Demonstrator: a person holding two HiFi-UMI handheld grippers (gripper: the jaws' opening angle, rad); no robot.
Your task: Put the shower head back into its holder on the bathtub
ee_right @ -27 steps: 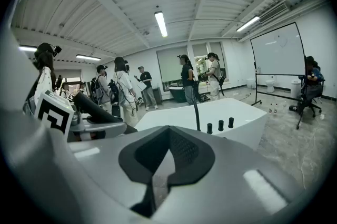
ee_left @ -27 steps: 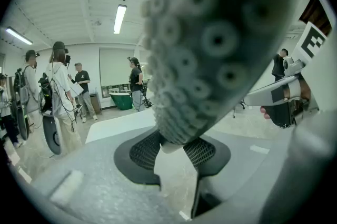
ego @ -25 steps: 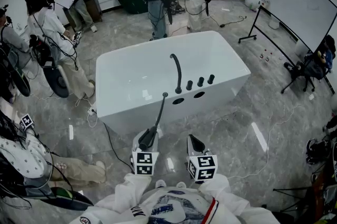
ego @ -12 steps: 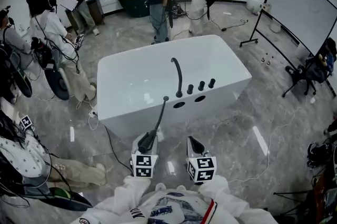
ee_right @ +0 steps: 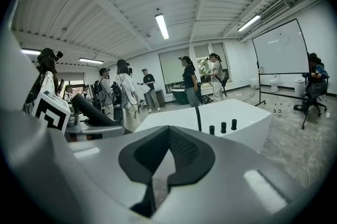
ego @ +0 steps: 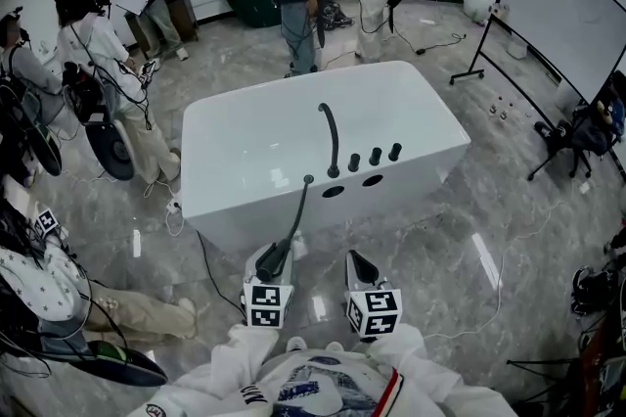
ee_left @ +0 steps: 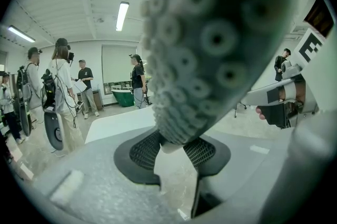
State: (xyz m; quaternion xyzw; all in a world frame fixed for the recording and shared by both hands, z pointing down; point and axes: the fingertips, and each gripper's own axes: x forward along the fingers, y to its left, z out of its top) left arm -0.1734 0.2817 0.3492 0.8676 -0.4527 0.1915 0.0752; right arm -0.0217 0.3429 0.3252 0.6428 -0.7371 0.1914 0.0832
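Shower head (ee_left: 210, 49) sits clamped in L gripper (ego: 272, 258), low at 11 o'clock just ahead of the person, stem aimed twd the tub. R gripper (ego: 361, 264) at 1 o'clock, jaws together, empty. Bathtub (ego: 235, 214) at 12; two dark rim holes (ego: 334, 191) near the knobs (ego: 375, 156), prob. the holder. Pick-up done; approach & seating left.

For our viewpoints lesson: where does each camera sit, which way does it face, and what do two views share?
Head view: on the person's head, looking down at the bathtub; left gripper, right gripper and sleeves show.
Left gripper view: on the left gripper, along its jaws, shut on the shower head.
Right gripper view: on the right gripper, facing the bathtub; jaws together, empty.
Shared: both gripper views show the bathtub and the other gripper.
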